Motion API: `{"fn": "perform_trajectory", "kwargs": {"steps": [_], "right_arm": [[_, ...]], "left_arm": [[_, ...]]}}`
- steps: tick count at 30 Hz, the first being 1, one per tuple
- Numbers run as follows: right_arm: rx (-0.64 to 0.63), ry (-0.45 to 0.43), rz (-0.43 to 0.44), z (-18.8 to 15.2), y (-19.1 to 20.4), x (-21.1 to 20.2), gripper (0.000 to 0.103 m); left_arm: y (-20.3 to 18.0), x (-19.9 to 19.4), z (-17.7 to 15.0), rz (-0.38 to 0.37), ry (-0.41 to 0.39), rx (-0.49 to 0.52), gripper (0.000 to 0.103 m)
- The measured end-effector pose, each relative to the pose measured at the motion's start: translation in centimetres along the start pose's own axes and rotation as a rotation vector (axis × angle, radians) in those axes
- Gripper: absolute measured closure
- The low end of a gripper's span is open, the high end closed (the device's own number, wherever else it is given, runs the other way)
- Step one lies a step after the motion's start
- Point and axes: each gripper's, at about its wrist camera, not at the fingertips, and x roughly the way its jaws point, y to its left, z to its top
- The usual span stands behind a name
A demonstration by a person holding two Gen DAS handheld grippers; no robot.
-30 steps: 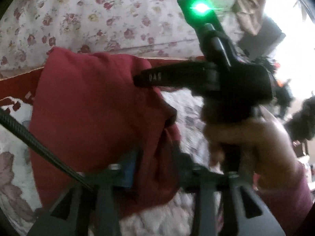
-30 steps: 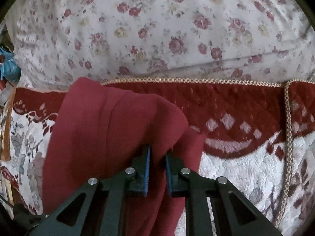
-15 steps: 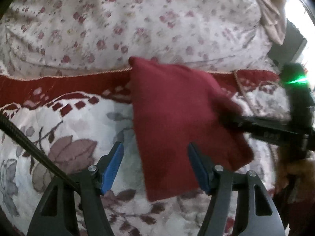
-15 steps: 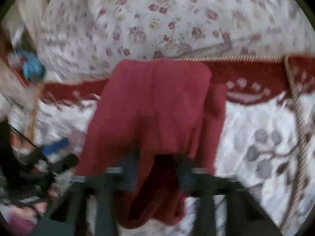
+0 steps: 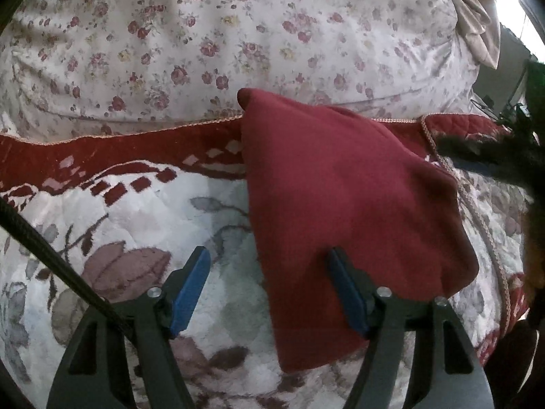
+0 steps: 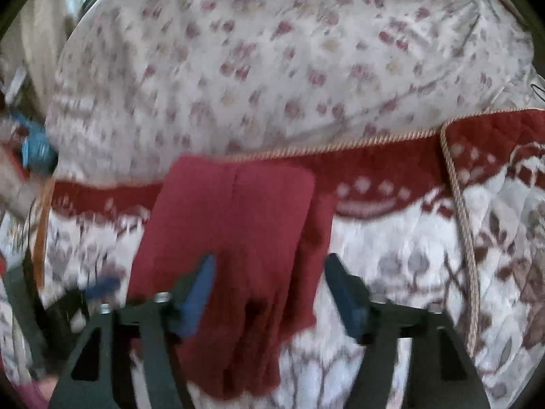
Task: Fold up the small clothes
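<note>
The folded maroon garment (image 5: 340, 197), judged light, soft and limp, is seen lying on the floral quilt (image 5: 102, 238), released between the opening jaws of the left gripper (image 5: 269, 289) and right gripper (image 6: 269, 289), and is best pinched at its six-o'clock hem.

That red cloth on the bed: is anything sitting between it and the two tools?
Nothing visible does. The red cloth lies bare on the quilt, and the left tool and right tool are both opening just above it.
</note>
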Motion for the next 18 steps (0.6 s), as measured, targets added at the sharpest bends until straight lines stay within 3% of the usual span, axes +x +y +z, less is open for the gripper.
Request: {"fn": "perform_trajectory", "kwargs": {"steps": [3,4,5,7,8,10,13,15,17,18], "right_arm": [[0.026,0.067,-0.008,1.9,0.1,4.2,0.026],[0.027,0.098,-0.007,2.3,0.2,6.0,0.032],[0.023,0.111,0.003,2.5,0.4,7.1,0.052],[-0.001,0.099,0.02,2.8,0.8,7.8,0.074],[-0.035,0.06,-0.004,3.1,1.3,7.4,0.091],[-0.096,0.001,-0.075,3.4,1.8,6.9,0.091],[-0.086,0.061,-0.134,2.7,0.3,8.7,0.091],[-0.08,0.05,-0.131,2.5,0.0,8.3,0.091],[-0.011,0.03,-0.11,2.9,-0.7,6.5,0.079],[0.009,0.016,-0.123,3.0,-1.0,5.5,0.079]], "left_arm": [[0.0,0.1,0.0,0.003,-0.001,0.003,0.03],[0.0,0.2,0.0,0.003,0.0,0.003,0.029],[0.1,0.2,0.0,0.001,0.0,0.002,0.028],[0.1,0.4,0.1,-0.001,0.004,-0.007,0.026],[0.2,0.6,0.1,-0.003,0.008,-0.009,0.025],[0.2,0.8,0.2,-0.005,0.009,-0.007,0.024],[0.1,1.0,0.2,-0.009,0.01,-0.01,0.022],[0.1,0.9,0.2,-0.002,0.012,-0.01,0.022],[0.1,0.9,0.1,0.003,0.014,-0.011,0.022],[0.1,1.0,0.1,0.001,0.018,-0.016,0.022]]}}
